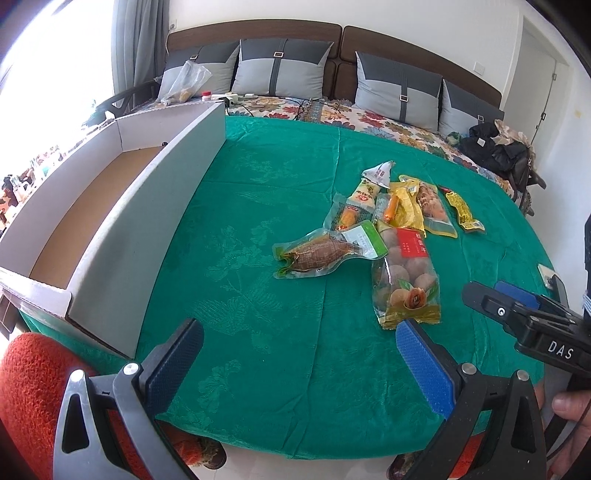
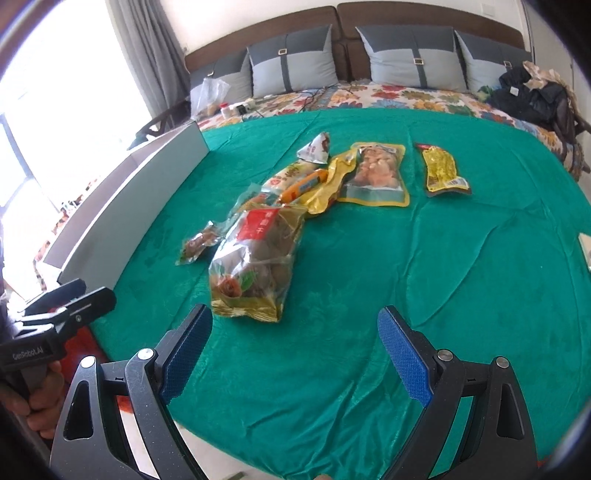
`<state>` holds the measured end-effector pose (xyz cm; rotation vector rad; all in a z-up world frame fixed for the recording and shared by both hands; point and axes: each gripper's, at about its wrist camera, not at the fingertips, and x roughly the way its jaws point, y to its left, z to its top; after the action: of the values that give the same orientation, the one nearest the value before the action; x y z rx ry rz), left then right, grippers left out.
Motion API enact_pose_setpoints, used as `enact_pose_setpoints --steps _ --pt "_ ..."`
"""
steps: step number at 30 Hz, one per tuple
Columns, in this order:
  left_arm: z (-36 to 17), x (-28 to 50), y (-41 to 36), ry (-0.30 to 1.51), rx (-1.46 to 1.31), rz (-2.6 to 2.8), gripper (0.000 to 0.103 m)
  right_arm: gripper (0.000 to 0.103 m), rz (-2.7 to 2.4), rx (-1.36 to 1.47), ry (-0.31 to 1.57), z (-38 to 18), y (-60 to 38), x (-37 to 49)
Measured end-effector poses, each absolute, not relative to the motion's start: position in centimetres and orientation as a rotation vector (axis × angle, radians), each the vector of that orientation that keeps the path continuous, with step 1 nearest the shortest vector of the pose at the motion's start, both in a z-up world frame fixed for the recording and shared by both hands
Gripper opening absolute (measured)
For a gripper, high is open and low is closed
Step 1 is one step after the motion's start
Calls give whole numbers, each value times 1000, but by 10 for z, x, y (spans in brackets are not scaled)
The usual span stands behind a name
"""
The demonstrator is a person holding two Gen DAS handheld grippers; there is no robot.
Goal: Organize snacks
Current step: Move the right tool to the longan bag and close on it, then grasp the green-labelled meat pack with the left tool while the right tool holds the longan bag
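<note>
Several snack packs lie in a loose pile on the green cloth [image 1: 258, 295]. Nearest is a clear bag of round brown fruit with a red label [image 1: 406, 273] [image 2: 255, 258]. A vacuum-packed brown snack [image 1: 317, 251] [image 2: 197, 243] lies left of it. Behind are an orange sausage [image 1: 392, 210] [image 2: 304, 186], a large yellow-edged pack [image 2: 376, 173] and a narrow yellow pack [image 1: 461, 210] [image 2: 443, 170]. An open white cardboard box [image 1: 122, 206] [image 2: 122, 206] stands at the left. My left gripper [image 1: 299, 354] is open and empty. My right gripper [image 2: 295, 339] is open and empty, also seen in the left view [image 1: 517, 306].
The cloth covers a bed with grey pillows [image 2: 295, 62] and a brown headboard [image 1: 258, 33]. A plastic bag [image 1: 184, 81] and small items lie near the pillows. Dark clothes [image 2: 532, 96] are piled at the right. A red fuzzy cushion [image 1: 33, 387] is at the near left.
</note>
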<state>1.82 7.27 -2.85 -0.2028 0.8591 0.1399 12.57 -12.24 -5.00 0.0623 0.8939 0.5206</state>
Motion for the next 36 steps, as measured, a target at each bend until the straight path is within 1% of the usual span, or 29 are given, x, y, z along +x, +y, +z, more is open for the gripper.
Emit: enact_pose_setpoints --steps 3,7,10,13,14,15,17,23,27,31,36 --pt "-27 16 79 843 -192 167 103 93 535 12 960 -55 -76 147" --pt "-30 15 86 847 -183 196 103 95 425 -145 1053 -85 -32 163" --pt "-32 15 90 858 -193 207 103 94 357 -204 1082 -98 -30 167" --pt "-36 16 90 874 -198 206 103 90 363 -147 1134 -107 -46 173" --pt "-37 17 88 880 -196 202 103 86 375 -120 1137 -108 -54 174" --pt "-38 18 86 885 -190 197 103 76 402 -92 1132 -106 -62 172" --pt "-41 21 81 895 -174 180 103 72 392 -115 1113 -99 -76 167" --pt "-56 29 59 960 -114 104 103 72 369 -184 974 -68 -143 145" --pt "-78 42 39 1035 -72 52 103 72 248 -190 908 -73 -191 148" --pt "-97 61 27 1078 -37 37 103 73 202 -144 938 -91 -218 158" --pt "-111 75 26 1115 -29 55 103 76 213 -56 974 -98 -226 172"
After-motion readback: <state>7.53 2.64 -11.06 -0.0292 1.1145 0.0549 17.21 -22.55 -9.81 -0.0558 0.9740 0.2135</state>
